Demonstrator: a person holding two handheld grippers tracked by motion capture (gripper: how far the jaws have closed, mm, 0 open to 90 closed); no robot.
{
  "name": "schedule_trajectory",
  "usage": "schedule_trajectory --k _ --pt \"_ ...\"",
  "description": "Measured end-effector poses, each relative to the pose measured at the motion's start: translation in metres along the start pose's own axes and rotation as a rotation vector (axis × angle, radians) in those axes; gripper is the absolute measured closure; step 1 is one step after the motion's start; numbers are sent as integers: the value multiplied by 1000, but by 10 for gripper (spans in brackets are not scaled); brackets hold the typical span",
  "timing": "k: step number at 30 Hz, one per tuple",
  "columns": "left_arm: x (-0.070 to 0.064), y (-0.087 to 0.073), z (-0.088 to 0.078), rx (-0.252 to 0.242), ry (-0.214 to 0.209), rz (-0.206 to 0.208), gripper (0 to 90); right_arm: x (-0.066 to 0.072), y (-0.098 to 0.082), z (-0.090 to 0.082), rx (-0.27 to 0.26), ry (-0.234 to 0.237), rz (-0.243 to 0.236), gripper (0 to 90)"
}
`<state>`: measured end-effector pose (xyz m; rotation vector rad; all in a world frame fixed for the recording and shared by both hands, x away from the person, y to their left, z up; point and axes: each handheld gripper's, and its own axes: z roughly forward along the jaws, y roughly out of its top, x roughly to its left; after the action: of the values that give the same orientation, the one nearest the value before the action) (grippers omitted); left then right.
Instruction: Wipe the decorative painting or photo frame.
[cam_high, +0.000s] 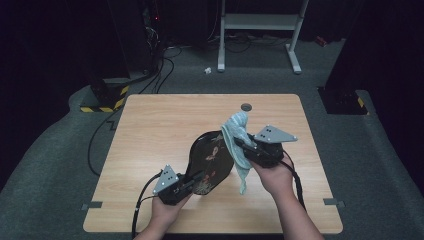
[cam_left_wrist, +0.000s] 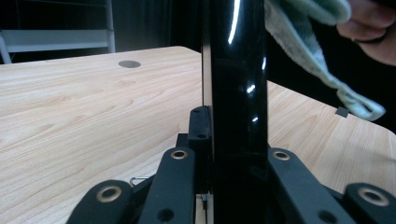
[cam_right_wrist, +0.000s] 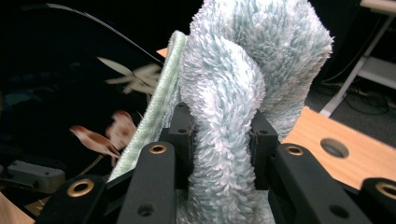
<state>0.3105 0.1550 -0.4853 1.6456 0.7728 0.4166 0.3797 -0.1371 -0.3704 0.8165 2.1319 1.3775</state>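
**Ana:** Progress first, from the high view. The left gripper (cam_high: 192, 181) clamps the lower edge of one black lacquered tray (cam_high: 211, 161), holding it tilted up off the wooden table (cam_high: 150, 130). The right gripper (cam_high: 246, 148) pinches one pale blue cloth (cam_high: 239, 135), and that cloth lies against the tray's right rim. I judge the wiping is in hand, not finished; how much of the face is already cleaned I cannot tell.

**Ben:** Counts there?

**Ana:** One tray, one cloth, two grippers, one small round hole (cam_high: 246, 106) in the tabletop near its far edge.

**Ben:** And the left gripper view?

**Ana:** Its jaws sit tight on the tray (cam_left_wrist: 238, 93), seen edge-on, glossy and upright between them. The cloth (cam_left_wrist: 308, 51) hangs to the right of it, with a hand (cam_left_wrist: 371, 28) behind. No smear or dirt is readable on that edge, so what is left stays a guess.

**Ben:** Right gripper view?

**Ana:** Jaws closed on a thick fold of the cloth (cam_right_wrist: 233, 116), which bulges above them. To the left, the tray's dark face (cam_right_wrist: 70, 93) with its painted flower pattern is close by; one edge of the cloth seems to brush it. Likely the rest of that face is left to wipe, then setting the tray down.
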Motion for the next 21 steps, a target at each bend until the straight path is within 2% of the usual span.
schedule_trajectory --k 4,9,15,18,21 --pt "0 0 0 2 2 5 798 1 4 4 16 -4 -14 694" --pt "0 0 0 4 1 5 797 -16 -8 11 58 -4 46 696" --pt "1 0 0 4 -2 6 799 -26 -35 26 117 -10 95 699" --pt "1 0 0 3 -6 1 799 -25 -50 34 151 0 97 700" --pt "1 0 0 1 -6 -5 800 -21 -69 44 206 9 85 701"
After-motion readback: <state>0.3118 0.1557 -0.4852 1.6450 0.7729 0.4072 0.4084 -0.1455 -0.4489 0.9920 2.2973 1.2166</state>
